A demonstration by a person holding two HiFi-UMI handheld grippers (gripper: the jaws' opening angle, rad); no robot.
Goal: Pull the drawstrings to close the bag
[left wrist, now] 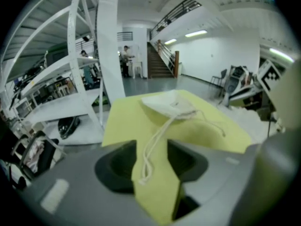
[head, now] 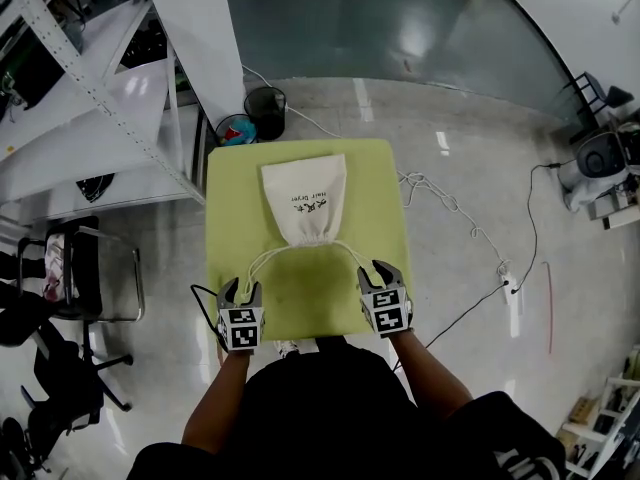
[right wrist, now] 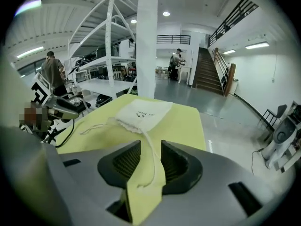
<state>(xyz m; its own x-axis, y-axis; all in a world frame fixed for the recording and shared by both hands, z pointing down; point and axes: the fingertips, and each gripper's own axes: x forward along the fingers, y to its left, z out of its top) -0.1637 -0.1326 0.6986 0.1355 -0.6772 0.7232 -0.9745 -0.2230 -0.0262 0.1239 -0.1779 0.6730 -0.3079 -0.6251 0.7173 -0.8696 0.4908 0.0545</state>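
A white drawstring bag (head: 305,203) lies flat on the yellow-green table (head: 375,178), its gathered neck toward me. One white cord (head: 262,260) runs from the neck to my left gripper (head: 240,288), another cord (head: 350,251) to my right gripper (head: 375,271). In the left gripper view the bag (left wrist: 169,105) sits ahead, and the cord's end (left wrist: 151,149) lies loose on the table between the jaws of the left gripper (left wrist: 150,161), which stands open. In the right gripper view the bag (right wrist: 141,113) is ahead, and its cord (right wrist: 153,159) lies slack in the gap of the open right gripper (right wrist: 150,161).
Two round bins (head: 265,108) stand just beyond the table's far edge. White shelving (head: 90,98) and a white column (head: 195,38) rise at the left. A chair (head: 80,268) stands left of the table. Cables (head: 450,208) trail over the floor at the right.
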